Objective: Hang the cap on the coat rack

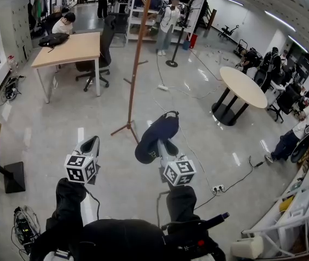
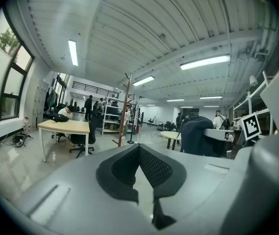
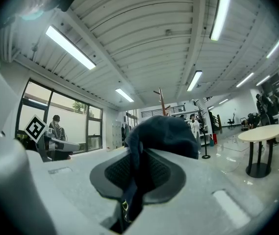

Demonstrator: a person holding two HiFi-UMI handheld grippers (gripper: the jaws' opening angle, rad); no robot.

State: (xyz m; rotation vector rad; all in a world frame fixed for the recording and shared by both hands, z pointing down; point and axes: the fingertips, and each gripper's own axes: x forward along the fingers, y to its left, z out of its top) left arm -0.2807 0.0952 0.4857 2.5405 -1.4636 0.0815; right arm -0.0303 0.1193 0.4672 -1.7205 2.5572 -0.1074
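A dark navy cap (image 1: 157, 136) hangs from my right gripper (image 1: 164, 145), whose jaws are shut on the cap's fabric. In the right gripper view the cap (image 3: 164, 131) bulges above the pads, with a strap pinched between them at the right gripper (image 3: 138, 168). The tall brown coat rack (image 1: 138, 53) stands on the floor just beyond and left of the cap, its feet near my grippers. My left gripper (image 1: 92, 142) is held beside the right one, shut and holding nothing (image 2: 139, 148). From the left gripper view, the rack (image 2: 126, 109) is ahead and the cap (image 2: 198, 136) at right.
A rectangular wooden table (image 1: 70, 48) with an office chair (image 1: 102, 53) stands far left, a round white table (image 1: 244, 86) at right. Cables and a power strip (image 1: 218, 188) lie on the floor. Metal shelving (image 1: 301, 200) is at the near right. Several people are at the back.
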